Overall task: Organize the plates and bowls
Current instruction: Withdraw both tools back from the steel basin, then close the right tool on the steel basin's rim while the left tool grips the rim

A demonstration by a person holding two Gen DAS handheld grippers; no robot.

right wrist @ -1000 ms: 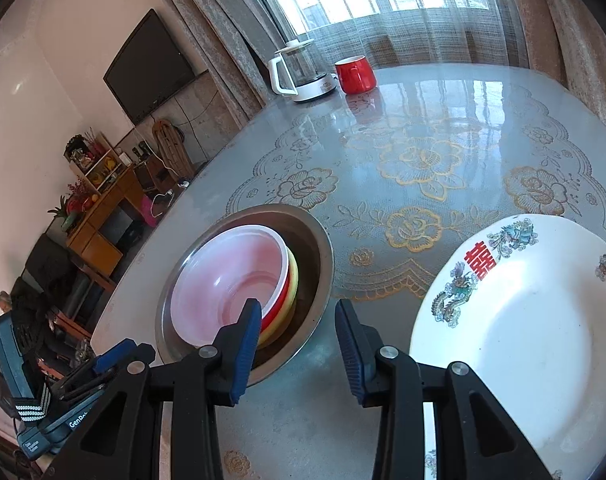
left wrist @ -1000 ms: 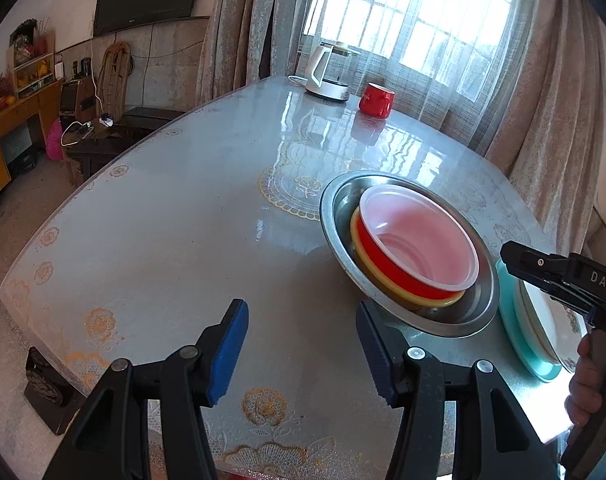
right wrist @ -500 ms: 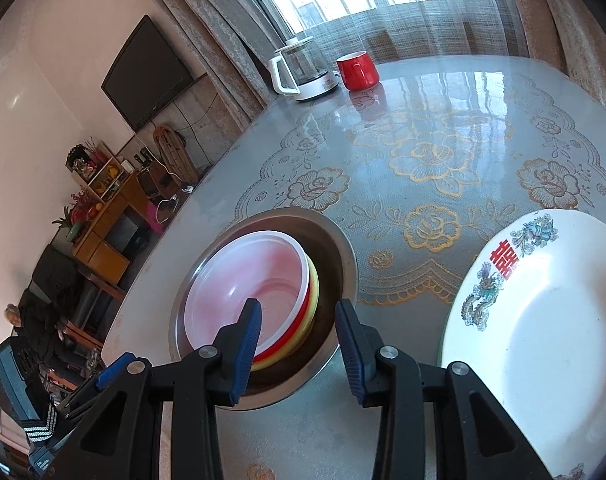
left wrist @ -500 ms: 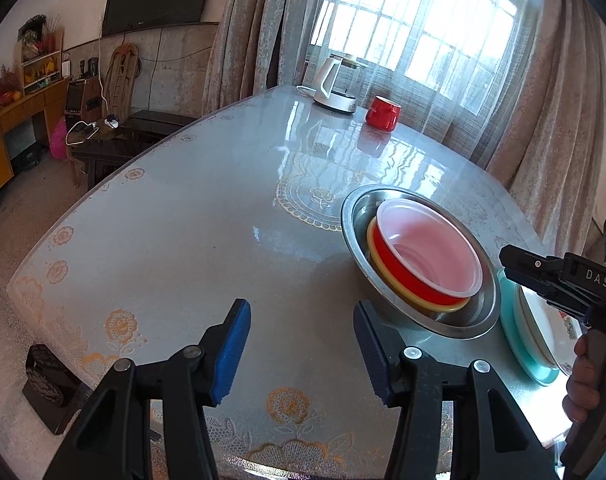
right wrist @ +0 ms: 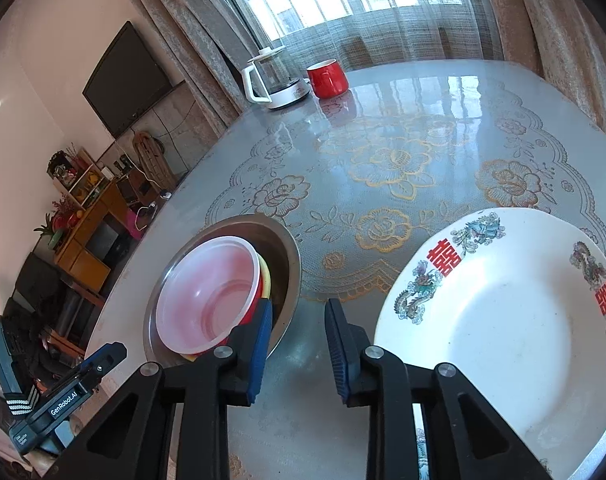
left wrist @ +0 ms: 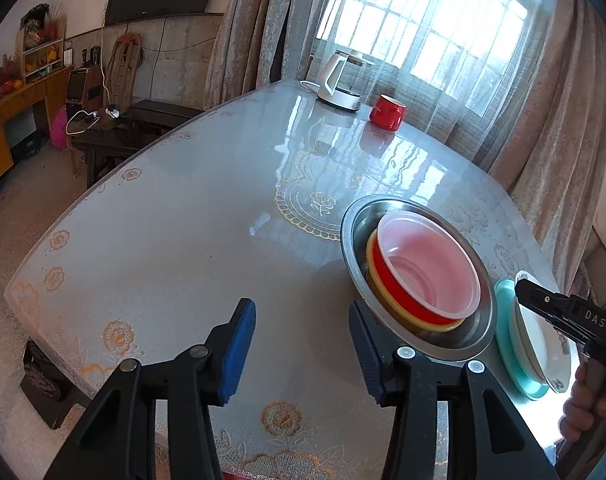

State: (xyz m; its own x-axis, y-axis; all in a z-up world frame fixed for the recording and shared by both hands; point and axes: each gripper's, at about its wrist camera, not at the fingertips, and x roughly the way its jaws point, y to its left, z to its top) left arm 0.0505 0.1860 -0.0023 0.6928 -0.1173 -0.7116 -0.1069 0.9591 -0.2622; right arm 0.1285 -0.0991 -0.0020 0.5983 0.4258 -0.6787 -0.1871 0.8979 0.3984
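Observation:
A steel basin on the table holds a nested stack: a yellow bowl, a red bowl and a translucent pink bowl on top. Right of it, a white plate with red characters lies on a teal plate. My left gripper hovers over bare tablecloth left of the basin, jaws closing with nothing between them. My right gripper is at the basin's near rim, between basin and white plate. Its jaws are closing and no pad visibly presses on anything.
A white kettle and a red mug stand at the far side by the window. The table's edge curves close on the left, with floor and furniture beyond. A hand holds the right gripper's handle.
The right gripper's jaws have narrowed, and the basin with its bowls has shifted toward the middle of its view. The left gripper's jaws have closed slightly; it has hardly moved.

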